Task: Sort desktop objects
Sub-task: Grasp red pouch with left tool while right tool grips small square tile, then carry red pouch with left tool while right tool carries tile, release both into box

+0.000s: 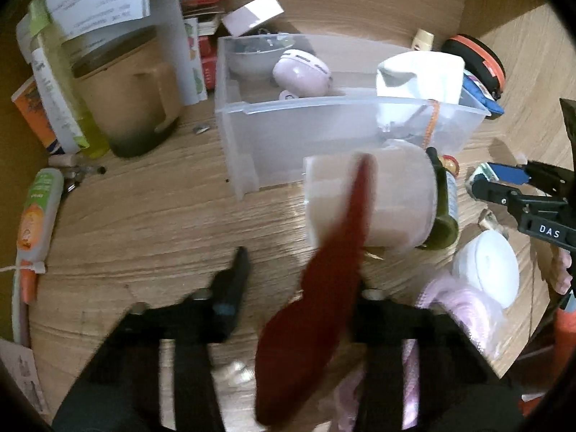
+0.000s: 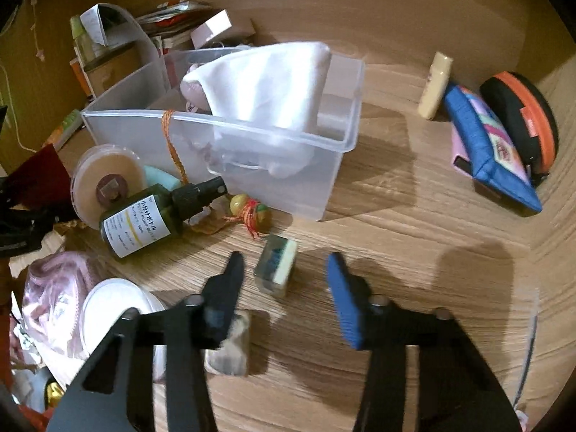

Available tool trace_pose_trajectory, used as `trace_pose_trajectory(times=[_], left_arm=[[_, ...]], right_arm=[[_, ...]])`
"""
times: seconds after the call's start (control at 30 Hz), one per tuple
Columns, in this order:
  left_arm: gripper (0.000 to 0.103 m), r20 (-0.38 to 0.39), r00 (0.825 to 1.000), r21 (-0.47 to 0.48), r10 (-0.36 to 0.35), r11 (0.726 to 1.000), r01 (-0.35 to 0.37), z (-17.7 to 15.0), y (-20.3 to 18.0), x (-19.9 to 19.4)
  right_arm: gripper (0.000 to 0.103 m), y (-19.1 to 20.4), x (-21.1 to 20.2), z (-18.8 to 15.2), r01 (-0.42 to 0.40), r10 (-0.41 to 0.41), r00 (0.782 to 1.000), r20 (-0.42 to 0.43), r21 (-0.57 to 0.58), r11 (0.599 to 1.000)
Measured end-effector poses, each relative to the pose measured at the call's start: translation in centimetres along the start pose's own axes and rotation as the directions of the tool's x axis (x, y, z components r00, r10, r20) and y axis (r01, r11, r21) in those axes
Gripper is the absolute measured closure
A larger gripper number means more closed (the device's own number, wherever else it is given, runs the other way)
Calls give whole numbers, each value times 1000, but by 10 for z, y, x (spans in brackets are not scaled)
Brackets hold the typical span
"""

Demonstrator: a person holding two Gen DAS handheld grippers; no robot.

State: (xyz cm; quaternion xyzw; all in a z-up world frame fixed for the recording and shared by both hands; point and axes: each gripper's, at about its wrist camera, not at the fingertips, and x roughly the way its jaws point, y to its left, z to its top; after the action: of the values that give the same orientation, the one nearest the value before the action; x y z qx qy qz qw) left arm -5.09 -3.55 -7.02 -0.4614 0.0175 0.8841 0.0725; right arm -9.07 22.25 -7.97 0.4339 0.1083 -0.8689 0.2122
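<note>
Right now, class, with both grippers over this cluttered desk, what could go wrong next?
1. The dark red item at the left gripper is blurred. Its hold is unclear, so it may drop.
2. The open right gripper has a small block between its fingers. One finger could nudge the green spray bottle lying nearby.

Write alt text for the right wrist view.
An open right gripper hovers over a wooden desk, a small eraser block between its fingers. Beyond lie a clear plastic bin holding white cloth and a green spray bottle.
</note>
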Motion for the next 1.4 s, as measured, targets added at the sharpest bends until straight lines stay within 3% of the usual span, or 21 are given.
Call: trace_pose_trajectory(times=[0.07,0.13,0.47,0.6,1.1,1.4], left_arm=[[79,4,1000,-20,5,1000,-5,-1,5,-3],[86,17,1000,-36,4,999,-3,-2,11,-8],[92,97,994,-102,42,994,-32,5,25,-42],[92,160,987,-125,17,992,3,19,22,-61],[92,252,968,-24,-14,1000,21,87,-7,-95],[92,315,949,2,21,1000,-23,119,-21,-106]], right_arm=[[84,0,2,0,-13,13,1000,-4,13,1000],[88,-1,3,0,-23,23,1000,-3,22,999],[88,-8,-15,6,-20,18,998,52,42,999],[88,-8,-28,12,-28,24,995,93,48,998],[88,-4,-64,41,-1,5,980,200,-23,1000],[88,-21,-62,56,4,-5,978,208,2,1000]])
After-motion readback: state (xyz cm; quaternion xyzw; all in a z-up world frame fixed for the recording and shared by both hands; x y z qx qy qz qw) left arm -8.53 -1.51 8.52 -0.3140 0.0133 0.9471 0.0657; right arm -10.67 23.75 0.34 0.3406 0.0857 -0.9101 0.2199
